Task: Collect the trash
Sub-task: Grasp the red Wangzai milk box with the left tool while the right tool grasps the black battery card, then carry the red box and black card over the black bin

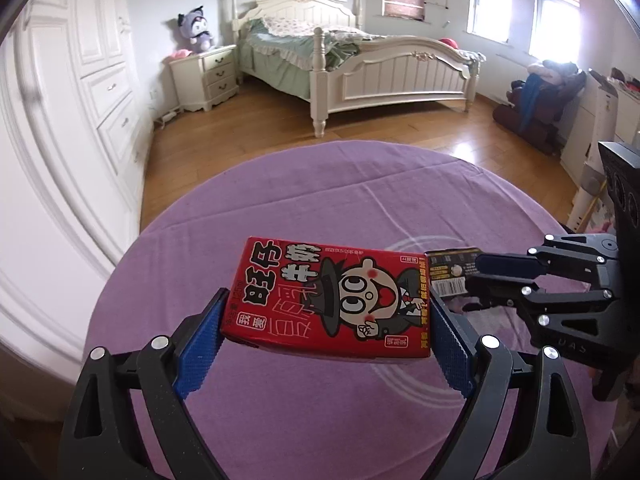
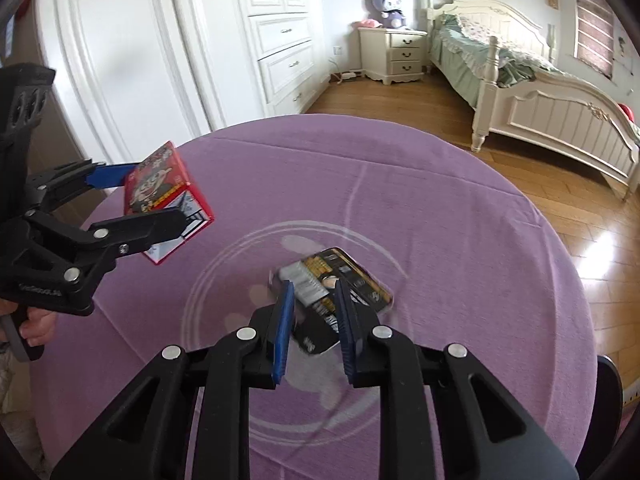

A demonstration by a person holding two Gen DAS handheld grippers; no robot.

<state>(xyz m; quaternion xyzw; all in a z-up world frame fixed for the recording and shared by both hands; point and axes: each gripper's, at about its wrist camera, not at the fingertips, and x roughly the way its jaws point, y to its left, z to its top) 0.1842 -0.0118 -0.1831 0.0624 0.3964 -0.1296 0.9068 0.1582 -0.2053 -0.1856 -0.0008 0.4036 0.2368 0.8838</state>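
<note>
My left gripper [image 1: 326, 316] is shut on a red milk carton [image 1: 328, 300] with a cartoon face, held above the round table with the purple cloth [image 1: 280, 200]. The carton also shows in the right wrist view [image 2: 166, 196], held by the left gripper [image 2: 156, 196]. My right gripper [image 2: 314, 300] is shut on a black and yellow wrapper [image 2: 340, 276], which looks blurred just above the cloth. In the left wrist view the right gripper [image 1: 474, 276] holds the same wrapper [image 1: 450, 274] beside the carton.
A white bed [image 1: 360, 60] and nightstand [image 1: 206, 76] stand across the wooden floor. White wardrobe doors [image 2: 140, 60] line the left wall. A dark chair with clothes [image 1: 540, 100] sits at the right near the windows.
</note>
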